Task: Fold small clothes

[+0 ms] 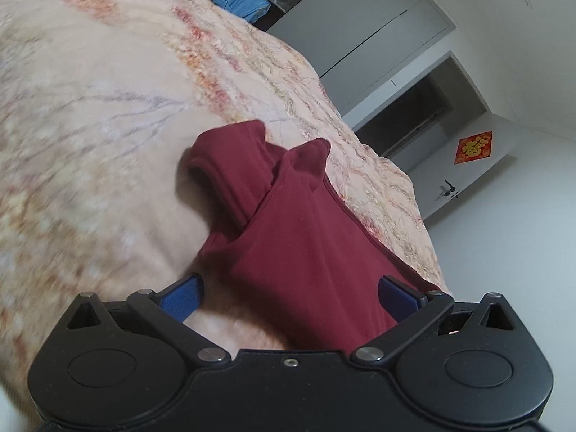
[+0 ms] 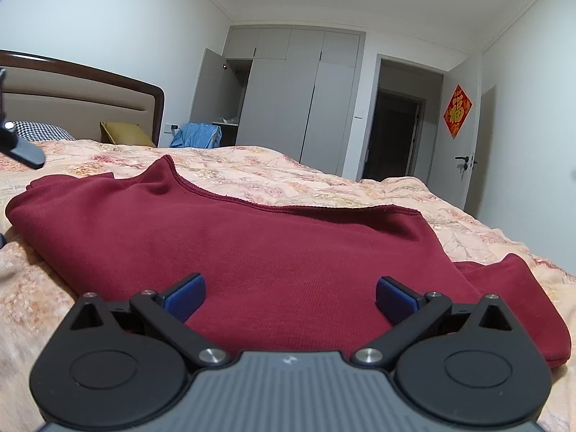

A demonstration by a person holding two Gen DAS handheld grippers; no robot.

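your dark red knit top lies spread on the floral bedspread, partly folded, its stitched hem running across the far edge; from your left side its ribbed collar looks bunched and raised off the bed

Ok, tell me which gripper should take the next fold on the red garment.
Probably the left gripper: its open fingers already straddle the red garment, whose edge runs between them. The right gripper, also open, faces only flat cloth.

bedspread beyond red garment: free | pillows, headboard: block far-left
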